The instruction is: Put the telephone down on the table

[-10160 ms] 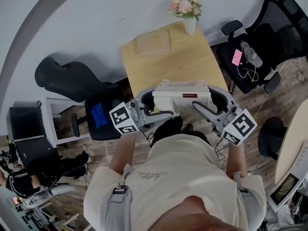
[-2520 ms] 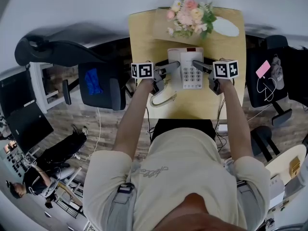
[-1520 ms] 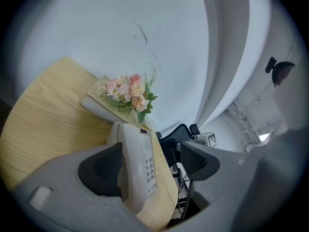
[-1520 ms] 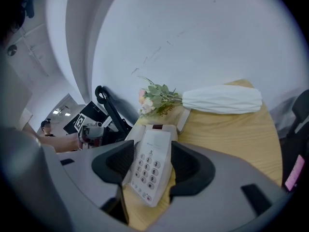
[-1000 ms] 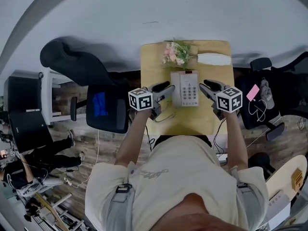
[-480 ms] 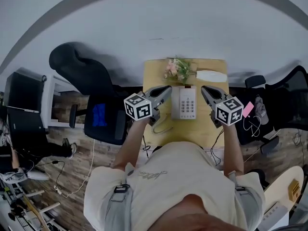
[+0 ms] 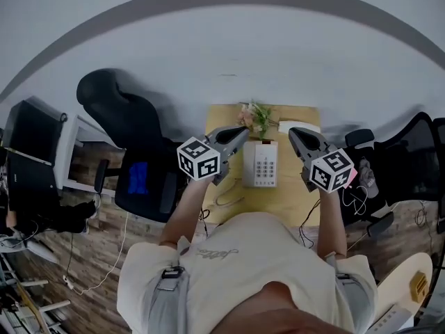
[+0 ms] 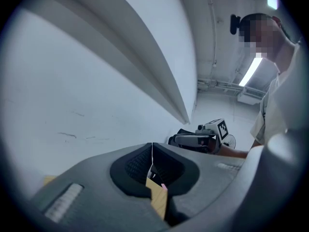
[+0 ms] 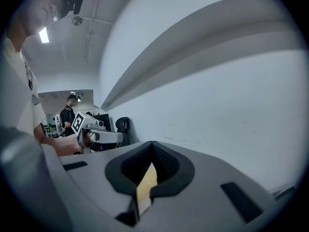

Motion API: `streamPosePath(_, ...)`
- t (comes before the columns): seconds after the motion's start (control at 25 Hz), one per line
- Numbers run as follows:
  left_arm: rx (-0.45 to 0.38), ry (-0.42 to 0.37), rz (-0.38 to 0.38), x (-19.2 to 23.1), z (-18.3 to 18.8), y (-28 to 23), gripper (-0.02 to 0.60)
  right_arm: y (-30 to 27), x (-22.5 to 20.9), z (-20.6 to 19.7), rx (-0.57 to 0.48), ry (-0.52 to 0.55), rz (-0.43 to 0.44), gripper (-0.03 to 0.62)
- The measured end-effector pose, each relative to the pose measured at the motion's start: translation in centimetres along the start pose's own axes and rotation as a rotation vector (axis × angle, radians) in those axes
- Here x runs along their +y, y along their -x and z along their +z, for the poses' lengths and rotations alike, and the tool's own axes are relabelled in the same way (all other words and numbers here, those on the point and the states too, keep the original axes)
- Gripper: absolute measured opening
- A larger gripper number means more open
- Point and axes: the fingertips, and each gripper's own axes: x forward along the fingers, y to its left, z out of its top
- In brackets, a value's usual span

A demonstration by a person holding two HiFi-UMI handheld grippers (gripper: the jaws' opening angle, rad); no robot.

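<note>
Head view is showing the telephone (image 7: 261, 164) lying flat, keypad up, on the wooden surface (image 7: 292, 202) at the centre of the frame. It is sitting just below the flowers (image 7: 256, 115), with its cord (image 7: 226, 199) trailing toward the lower left. The left gripper (image 7: 240, 132) and right gripper (image 7: 295, 133) are hovering to either side of it, clear of its body. That flanking stance is probably suiting a wide casing that wants support on both flanks. Both gripper views are looking out level at a bare wall, and in each the jaws are pressing together, clenched on nothing. With the telephone resting squarely on the surface and nothing gripping it, the placing is looking finished.
</note>
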Motion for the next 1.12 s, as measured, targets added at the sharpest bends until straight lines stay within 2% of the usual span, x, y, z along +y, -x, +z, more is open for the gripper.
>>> streamPosePath(0.28, -0.049, -0.105, 0.028, -0.3, 4.7, 0.4, 0.020, 1.4, -0.9, 5.2, -0.118, 0.050, -0.098, 0.002)
streamPosePath(0.4, -0.062, -0.166, 0.056, 0.2, 6.8, 0.5, 0.020, 1.7, -0.4, 7.2, -0.149, 0.089, -0.101, 0.002)
streamPosePath(0.64, -0.104, -0.229, 0.119, 1.3, 10.4, 0.9, 0.020, 2.0, 0.6, 10.5, -0.197, 0.156, -0.104, 0.002)
streamPosePath(0.8, -0.146, -0.260, 0.162, 1.4, 12.5, 1.6, 0.020, 2.3, 0.9, 12.3, -0.216, 0.220, -0.145, 0.002)
streamPosePath(1.12, -0.218, -0.282, 0.237, 1.1, 14.4, 3.0, 0.020, 2.8, 1.1, 13.8, -0.251, 0.231, -0.181, 0.003)
